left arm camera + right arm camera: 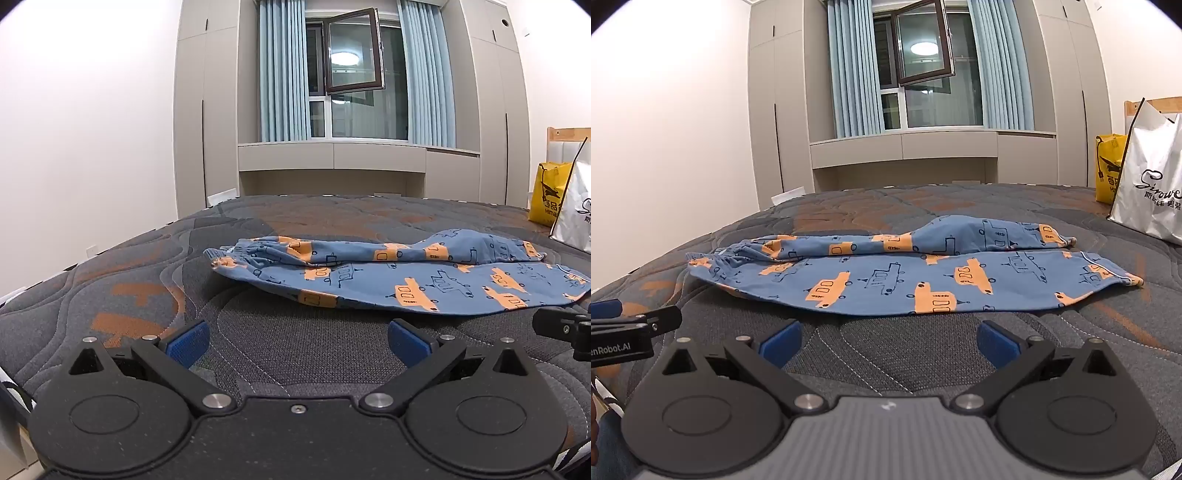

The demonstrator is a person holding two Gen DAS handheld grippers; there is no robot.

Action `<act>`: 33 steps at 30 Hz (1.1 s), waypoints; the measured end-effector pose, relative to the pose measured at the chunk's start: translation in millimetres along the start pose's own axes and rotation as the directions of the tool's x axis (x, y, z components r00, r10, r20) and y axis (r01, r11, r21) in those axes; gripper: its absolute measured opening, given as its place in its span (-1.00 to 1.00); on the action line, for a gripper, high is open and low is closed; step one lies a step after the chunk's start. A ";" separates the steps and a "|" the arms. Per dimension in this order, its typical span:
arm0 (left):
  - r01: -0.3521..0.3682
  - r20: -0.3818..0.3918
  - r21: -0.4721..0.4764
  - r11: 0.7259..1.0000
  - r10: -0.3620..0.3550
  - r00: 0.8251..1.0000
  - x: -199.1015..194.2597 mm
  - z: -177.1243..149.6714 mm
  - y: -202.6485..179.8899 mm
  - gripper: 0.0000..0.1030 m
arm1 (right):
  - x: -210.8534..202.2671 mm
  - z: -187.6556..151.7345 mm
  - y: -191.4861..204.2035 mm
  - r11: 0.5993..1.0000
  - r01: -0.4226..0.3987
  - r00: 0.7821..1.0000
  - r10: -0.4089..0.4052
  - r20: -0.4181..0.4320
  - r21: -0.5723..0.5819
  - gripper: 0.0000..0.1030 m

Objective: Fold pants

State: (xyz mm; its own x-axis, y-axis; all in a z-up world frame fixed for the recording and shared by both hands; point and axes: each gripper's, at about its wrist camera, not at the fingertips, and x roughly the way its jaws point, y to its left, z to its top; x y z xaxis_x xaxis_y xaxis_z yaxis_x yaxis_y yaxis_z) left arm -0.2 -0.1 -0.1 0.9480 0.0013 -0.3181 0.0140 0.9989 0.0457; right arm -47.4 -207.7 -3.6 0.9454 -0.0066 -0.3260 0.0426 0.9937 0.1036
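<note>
Blue cotton pants printed with orange cars (pixel 905 273) lie flat across the dark grey quilted mattress (pixel 923 343), legs seemingly laid alongside each other lengthwise; crosswise folds remain. Left gripper (pixel 297 341) and right gripper (pixel 886 341) hover just short, jaws wide, empty. Pale wardrobes (pixel 775 110) and blue curtains (pixel 849 74) stand behind.

You have a bed (pixel 960 354) under a dark grey quilted cover with orange patches. At its far right corner a silver-white shopping bag (pixel 1148 184) stands upright, with a yellow bag (pixel 1108 166) just behind it, perhaps touching. Beyond the bed you see pale built-in wardrobes (pixel 207 110), blue curtains (pixel 282 70) and a window (pixel 352 55) with one sash swung open.
</note>
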 end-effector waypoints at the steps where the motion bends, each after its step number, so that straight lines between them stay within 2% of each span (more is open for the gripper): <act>1: 0.000 0.001 0.000 1.000 0.000 1.000 0.0 0.0 0.0 0.99 | 0.0 0.0 0.1 1.000 0.000 1.000 0.000 -0.001 0.000 1.00; 33: -0.003 -0.016 0.001 1.000 0.003 1.000 2.5 -1.9 -1.5 0.99 | 0.9 -2.2 -1.2 1.000 0.000 1.000 0.000 -0.002 0.005 1.00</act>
State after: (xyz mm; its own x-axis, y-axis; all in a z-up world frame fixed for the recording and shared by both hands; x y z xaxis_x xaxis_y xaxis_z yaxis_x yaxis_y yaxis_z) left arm 1.5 -1.4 -2.8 0.9429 0.0053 -0.3329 0.0111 0.9988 0.0475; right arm -47.3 -208.7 -6.1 0.9447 -0.0063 -0.3279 0.0441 0.9932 0.1078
